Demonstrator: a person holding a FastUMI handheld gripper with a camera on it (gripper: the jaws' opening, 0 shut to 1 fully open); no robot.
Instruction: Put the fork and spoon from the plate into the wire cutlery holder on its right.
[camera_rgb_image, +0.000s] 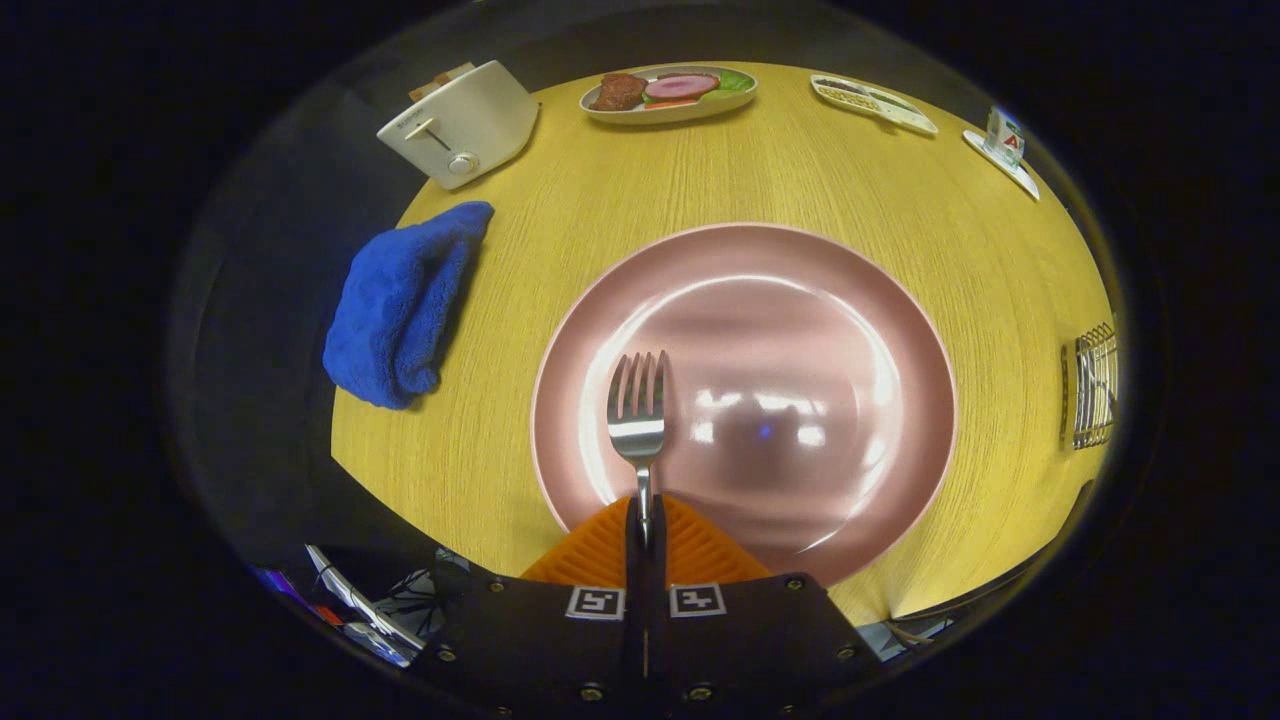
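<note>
Yellow wood-grain bench (800, 190) carries everything here, and the biggest thing on it is the pink plate (880, 330), sitting just ahead of the gripper (645, 525) with its glossy well bare apart from reflections. No spoon lies on it, so the spoon has probably been dealt with, though I cannot confirm that from the holder. A blue cloth (405, 305) is bunched to the plate's left, with a white toaster (460, 125) beyond it and a dish of food (668, 93) at the far side.

At the plate's right, well apart from it, stands the wire cutlery holder (1092, 385) (squeezed thin by the lens, so its contents are too distorted to tell).

Smallest is the fork (638, 405). The orange fingers (590, 550) are closed together on its handle, pinching it low on the neck, likely so the tines clear the plate while it is carried. Its long axis runs straight ahead in line with the fingers, tines pointing away from the gripper over the plate's near half. It seems to be lifted off the plate.
</note>
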